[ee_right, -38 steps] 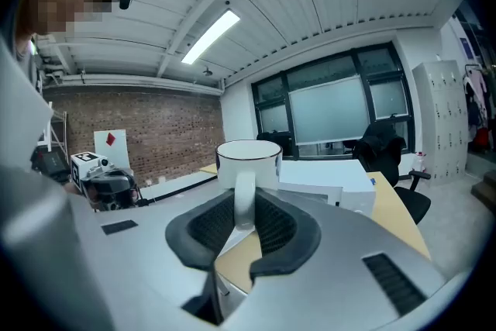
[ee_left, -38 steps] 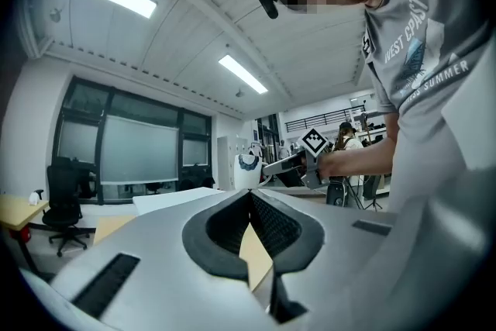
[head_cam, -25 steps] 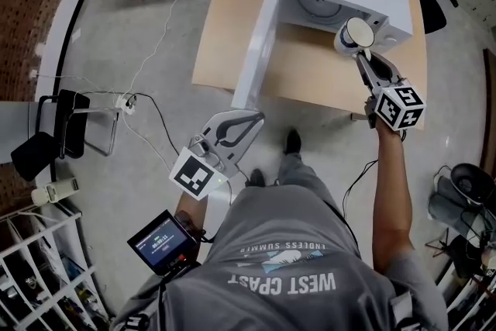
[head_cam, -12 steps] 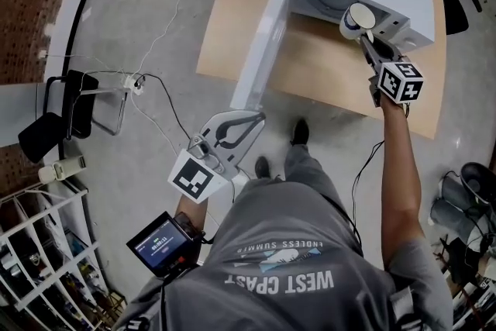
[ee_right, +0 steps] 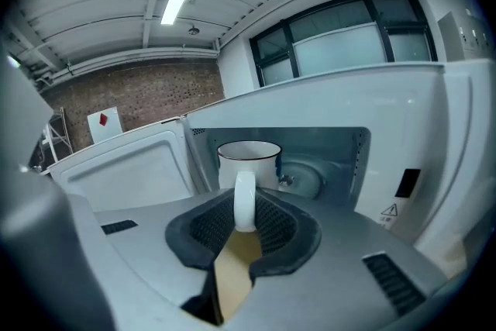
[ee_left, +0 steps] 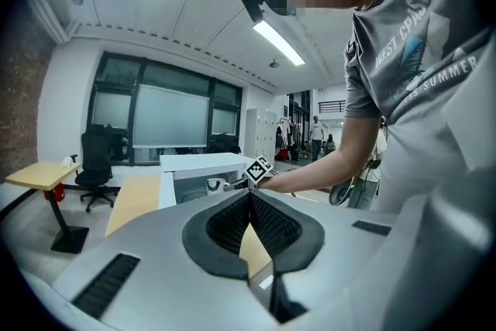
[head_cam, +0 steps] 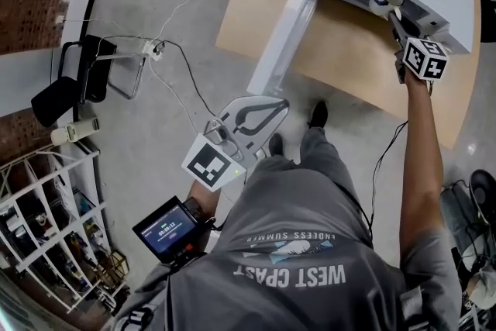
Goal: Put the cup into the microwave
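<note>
The right gripper (ee_right: 245, 207) is clamped on the handle of the white enamel cup (ee_right: 249, 160). The cup hangs upright at the mouth of the microwave (ee_right: 434, 120), with the turntable (ee_right: 306, 181) at 2 o'clock beyond it and the open door (ee_right: 124, 167) at 9 o'clock. Held by the thin handle alone, the cup may swivel in the pads and tilt. Its base could catch the cavity's lower lip, and letting go early would drop it. The left gripper (ee_left: 249, 201), closed on nothing, is well apart.
</note>
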Demonstrator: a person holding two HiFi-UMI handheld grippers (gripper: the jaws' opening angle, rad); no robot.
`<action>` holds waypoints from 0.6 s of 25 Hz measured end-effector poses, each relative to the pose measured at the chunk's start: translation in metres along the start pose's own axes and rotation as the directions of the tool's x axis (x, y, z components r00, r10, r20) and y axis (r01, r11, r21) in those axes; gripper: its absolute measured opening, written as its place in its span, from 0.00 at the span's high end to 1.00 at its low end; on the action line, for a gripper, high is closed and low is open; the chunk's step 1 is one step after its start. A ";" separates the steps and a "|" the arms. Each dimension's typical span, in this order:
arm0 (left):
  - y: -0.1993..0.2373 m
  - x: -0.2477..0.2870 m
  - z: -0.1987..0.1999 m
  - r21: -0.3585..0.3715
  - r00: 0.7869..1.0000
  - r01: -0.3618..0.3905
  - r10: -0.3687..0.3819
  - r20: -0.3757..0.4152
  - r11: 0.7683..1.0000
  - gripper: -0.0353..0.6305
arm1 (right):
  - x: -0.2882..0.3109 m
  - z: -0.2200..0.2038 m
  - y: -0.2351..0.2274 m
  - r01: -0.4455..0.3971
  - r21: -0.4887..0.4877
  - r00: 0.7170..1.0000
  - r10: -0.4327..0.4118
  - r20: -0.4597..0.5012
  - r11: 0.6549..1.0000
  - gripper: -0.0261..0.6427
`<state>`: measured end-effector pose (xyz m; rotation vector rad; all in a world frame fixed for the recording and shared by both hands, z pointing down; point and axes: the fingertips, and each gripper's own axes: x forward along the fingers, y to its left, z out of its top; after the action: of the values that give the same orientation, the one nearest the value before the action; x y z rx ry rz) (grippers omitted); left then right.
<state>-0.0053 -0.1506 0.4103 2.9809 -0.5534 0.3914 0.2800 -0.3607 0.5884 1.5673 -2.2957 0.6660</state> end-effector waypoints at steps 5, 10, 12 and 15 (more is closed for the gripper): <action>0.008 -0.004 -0.001 -0.022 1.000 -0.009 0.009 -0.004 1.000 0.92 | 0.025 0.010 -0.010 0.034 -0.013 0.999 -0.034 0.029 0.999 0.86; 0.012 0.001 0.001 -0.033 1.000 -0.014 0.014 -0.022 0.999 0.92 | 0.051 0.018 -0.021 0.055 -0.036 0.997 -0.053 0.061 0.998 0.86; 0.012 0.002 0.002 -0.028 1.000 -0.012 0.012 -0.021 1.000 0.92 | 0.058 0.018 -0.024 0.059 -0.038 0.996 -0.056 0.069 0.998 0.86; 0.012 0.003 -0.001 -0.037 0.999 -0.012 0.010 -0.033 0.999 0.92 | 0.066 0.016 -0.029 0.069 -0.037 0.994 -0.065 0.082 0.997 0.86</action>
<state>-0.0074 -0.1622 0.4123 2.9314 -0.5676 0.4251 0.2827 -0.4309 0.6126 1.6741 -2.2870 0.5470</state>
